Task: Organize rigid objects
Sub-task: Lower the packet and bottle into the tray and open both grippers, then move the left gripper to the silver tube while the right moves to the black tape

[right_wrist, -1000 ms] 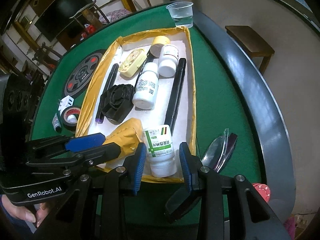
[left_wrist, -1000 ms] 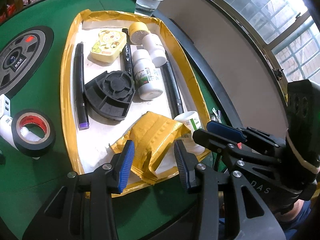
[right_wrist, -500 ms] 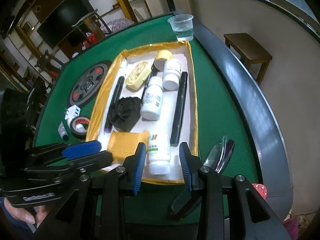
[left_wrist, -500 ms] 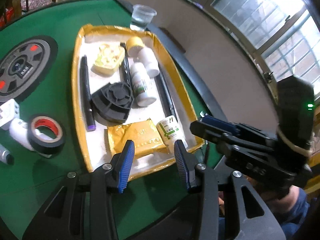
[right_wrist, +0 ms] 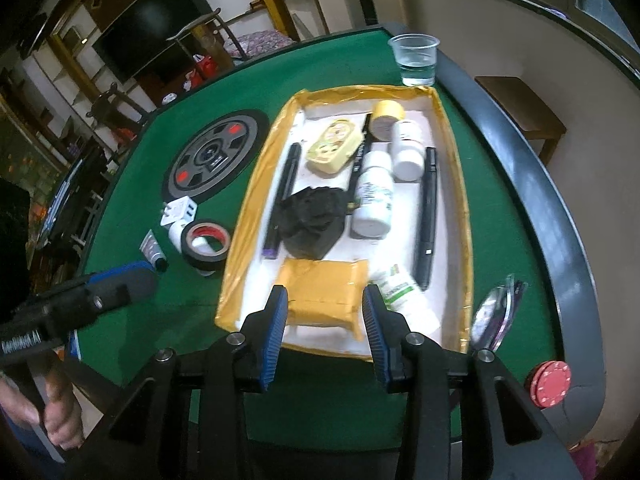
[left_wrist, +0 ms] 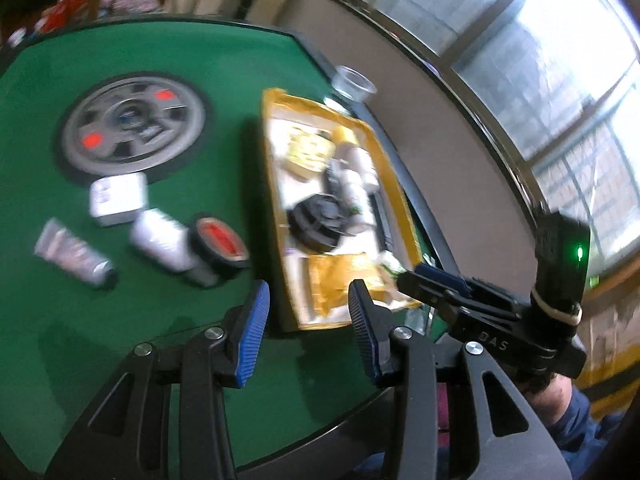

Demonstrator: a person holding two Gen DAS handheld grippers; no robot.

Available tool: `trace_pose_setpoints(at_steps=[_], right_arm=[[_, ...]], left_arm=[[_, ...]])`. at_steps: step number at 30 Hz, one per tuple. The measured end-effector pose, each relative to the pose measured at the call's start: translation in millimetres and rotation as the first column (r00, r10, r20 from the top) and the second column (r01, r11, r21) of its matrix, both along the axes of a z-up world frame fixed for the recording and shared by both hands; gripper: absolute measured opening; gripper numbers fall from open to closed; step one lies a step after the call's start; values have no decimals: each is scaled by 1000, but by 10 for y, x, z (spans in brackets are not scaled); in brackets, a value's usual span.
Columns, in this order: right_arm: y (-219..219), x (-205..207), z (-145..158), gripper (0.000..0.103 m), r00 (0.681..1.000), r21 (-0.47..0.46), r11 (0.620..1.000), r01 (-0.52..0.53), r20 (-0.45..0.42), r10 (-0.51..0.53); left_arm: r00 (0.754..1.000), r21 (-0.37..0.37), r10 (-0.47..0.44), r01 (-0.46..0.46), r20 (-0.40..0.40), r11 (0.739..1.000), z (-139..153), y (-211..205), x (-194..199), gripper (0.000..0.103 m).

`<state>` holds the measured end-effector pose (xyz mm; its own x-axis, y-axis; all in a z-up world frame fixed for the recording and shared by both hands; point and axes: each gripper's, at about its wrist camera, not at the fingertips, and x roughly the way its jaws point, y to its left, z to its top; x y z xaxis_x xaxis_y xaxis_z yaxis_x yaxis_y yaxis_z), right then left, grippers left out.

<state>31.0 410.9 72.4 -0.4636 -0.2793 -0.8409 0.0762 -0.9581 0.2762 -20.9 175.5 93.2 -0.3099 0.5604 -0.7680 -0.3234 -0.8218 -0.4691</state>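
Right wrist view: right gripper [right_wrist: 324, 320] hovers over the near end of the yellow-rimmed tray [right_wrist: 466, 216] on the green desk [right_wrist: 344, 396]. Its fingers have just been opening and stand released, nothing pinched; the yellow padded envelope [right_wrist: 322, 292] lies flat below in the gap, not gripped. Just right of the envelope a white bottle with green label [right_wrist: 406, 296] lies on its side, tilted, in the tray's near right corner. Further in: black ribbed plastic part [right_wrist: 314, 222], black marker with purple end [right_wrist: 282, 196] along the left wall, long black pen [right_wrist: 426, 216] along the right wall, two more white bottles [right_wrist: 374, 200] lying mid-tray, a yellow cartoon case [right_wrist: 334, 150], a yellow-capped jar [right_wrist: 386, 118] at the far end. A clear plastic cup [right_wrist: 416, 60] stands beyond the tray. Left of the tray on the felt: black tape roll with red core [right_wrist: 206, 242], white plug adapter [right_wrist: 180, 212], small grey tube [right_wrist: 154, 250], round dial [right_wrist: 216, 156]. Red chips [right_wrist: 550, 384] sit at the desk rim.

Left wrist view, blurred: left gripper [left_wrist: 306, 332] hangs above bare felt beside the tray's near left corner, fingers apart, empty. The hand [right_wrist: 56, 412] holding it shows at lower left of the right view.
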Motion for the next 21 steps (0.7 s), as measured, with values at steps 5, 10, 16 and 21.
trace_pose_setpoints(at_steps=[5,10,16,21], right_arm=[[-121,72,-23,39,1000,5,1000,-11,10,11],[-124,155,-65,40,1000,16,1000,-2,29,2],[-48,211,-57,40,999,20,1000,19,31,-19],[3,217,-61,40,999,11,1000,27,32,-27]], left_arm=[[963,24,246,-250,109,968,-204,-758,-140,54],[871,38,405,-431,277,902,-561,-1216,-389,55],[838,-66,445,-448,316,891,-793,-1070,-701,55],[858,-180,437,-400,272,899,-859,-900,-814,50]])
